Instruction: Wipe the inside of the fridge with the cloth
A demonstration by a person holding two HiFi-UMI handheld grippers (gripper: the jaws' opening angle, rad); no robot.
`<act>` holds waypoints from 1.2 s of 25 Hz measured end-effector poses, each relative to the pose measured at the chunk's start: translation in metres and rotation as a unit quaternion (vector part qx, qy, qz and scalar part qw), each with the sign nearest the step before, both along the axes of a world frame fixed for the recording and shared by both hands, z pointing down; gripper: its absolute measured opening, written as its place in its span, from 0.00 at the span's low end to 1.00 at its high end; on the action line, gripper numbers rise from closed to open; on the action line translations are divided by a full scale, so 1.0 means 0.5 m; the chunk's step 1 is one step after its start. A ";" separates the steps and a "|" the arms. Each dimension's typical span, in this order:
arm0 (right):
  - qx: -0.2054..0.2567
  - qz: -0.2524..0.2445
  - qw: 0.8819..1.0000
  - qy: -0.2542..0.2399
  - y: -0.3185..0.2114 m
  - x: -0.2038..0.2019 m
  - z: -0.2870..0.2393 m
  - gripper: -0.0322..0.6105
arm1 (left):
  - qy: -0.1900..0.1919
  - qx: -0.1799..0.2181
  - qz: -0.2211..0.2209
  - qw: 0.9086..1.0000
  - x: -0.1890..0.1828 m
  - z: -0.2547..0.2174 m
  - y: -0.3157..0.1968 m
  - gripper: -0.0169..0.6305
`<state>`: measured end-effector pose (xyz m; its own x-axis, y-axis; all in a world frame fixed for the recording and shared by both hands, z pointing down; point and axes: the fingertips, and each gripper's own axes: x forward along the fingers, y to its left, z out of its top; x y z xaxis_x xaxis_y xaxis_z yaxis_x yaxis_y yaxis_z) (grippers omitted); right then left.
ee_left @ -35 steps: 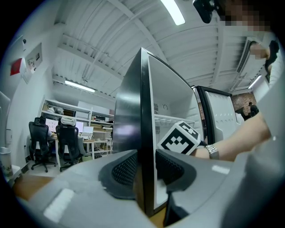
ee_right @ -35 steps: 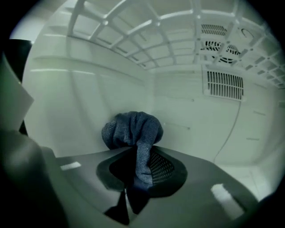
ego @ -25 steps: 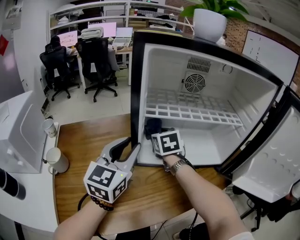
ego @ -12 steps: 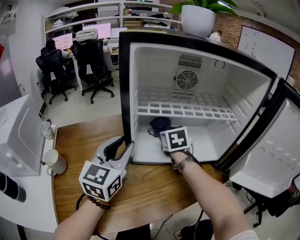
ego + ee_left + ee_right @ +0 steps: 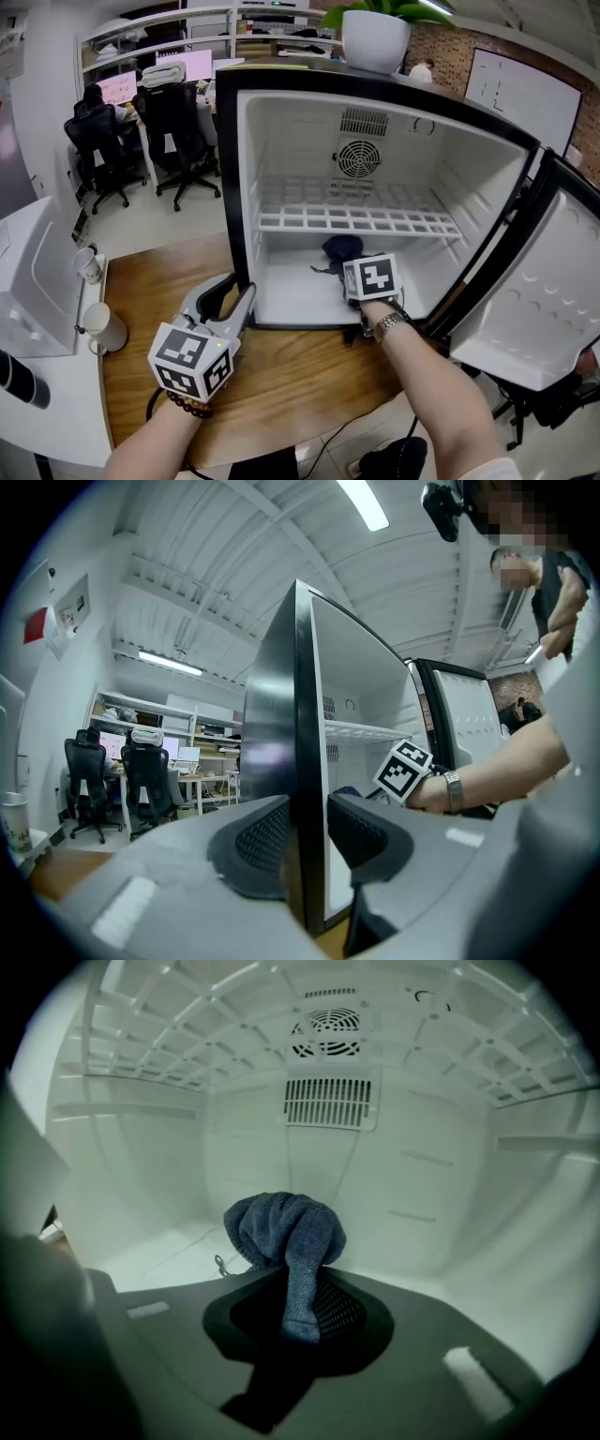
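Above the wooden surface [image 5: 309,375], our left claw [image 5: 305,832] is clamped on the black front edge of the open fridge [image 5: 232,187]; only the left gripper view shows the pads on either side of it. Our right claw [image 5: 300,1312] pinches a bunched, dark blue-grey cloth [image 5: 286,1227] low in the white compartment, under the wire shelf [image 5: 356,220]. The head view hides that pinch behind the marker cube, while the right gripper view shows the cloth's nubby weave.

Right claw [image 5: 352,264] and cloth [image 5: 342,248] further right on fridge floor [image 5: 292,298]
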<state>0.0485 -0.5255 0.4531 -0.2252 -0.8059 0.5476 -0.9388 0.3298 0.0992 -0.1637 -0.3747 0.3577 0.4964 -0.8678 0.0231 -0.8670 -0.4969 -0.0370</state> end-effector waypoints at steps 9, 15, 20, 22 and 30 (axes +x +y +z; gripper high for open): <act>0.003 0.039 0.999 0.011 0.000 0.094 0.001 0.16 | -0.001 -0.001 -0.004 1.000 0.001 0.001 0.000 0.23; 0.004 0.054 0.999 0.000 0.003 0.135 -0.002 0.16 | 0.000 -0.001 -0.006 1.000 0.001 0.001 -0.002 0.23; 0.001 0.081 0.997 0.009 0.006 0.174 -0.002 0.16 | 0.000 -0.002 -0.007 1.000 0.001 0.001 -0.001 0.23; 0.008 0.070 0.997 -0.013 0.006 0.161 -0.008 0.16 | 0.000 -0.002 -0.008 1.000 0.001 0.001 -0.001 0.23; 0.044 0.048 0.998 -0.019 0.058 0.113 -0.067 0.16 | 0.004 -0.001 -0.010 1.000 0.002 0.001 -0.002 0.23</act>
